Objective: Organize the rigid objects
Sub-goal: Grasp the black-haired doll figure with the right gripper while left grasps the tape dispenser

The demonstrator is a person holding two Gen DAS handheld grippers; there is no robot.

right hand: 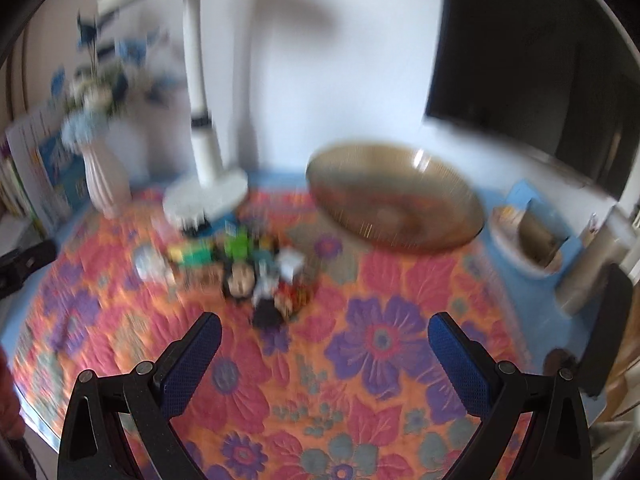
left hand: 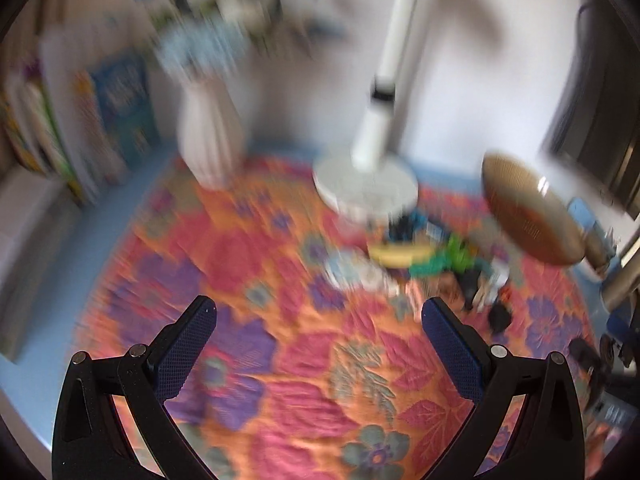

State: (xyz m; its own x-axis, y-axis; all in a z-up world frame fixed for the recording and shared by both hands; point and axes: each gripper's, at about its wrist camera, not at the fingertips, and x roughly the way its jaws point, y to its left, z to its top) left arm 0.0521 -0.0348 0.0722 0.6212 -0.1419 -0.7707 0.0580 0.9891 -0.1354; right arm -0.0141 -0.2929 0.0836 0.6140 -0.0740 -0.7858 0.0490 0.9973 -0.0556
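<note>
Both the left gripper and right gripper are hanging wide open, empty. Small jumbled plastic toys are lying mid-frame, left of the ribbed amber glass bowl, probably their destination.

Quilted floral cloth covering the table, ribbed amber glass bowl glinting, blue finger pads showing rough mesh, fluted white vase looking glossy

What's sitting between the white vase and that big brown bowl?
The round white base of a lamp stand lies between the white vase and the brown bowl, at the back of the flowered cloth. The right wrist view shows it best.
</note>
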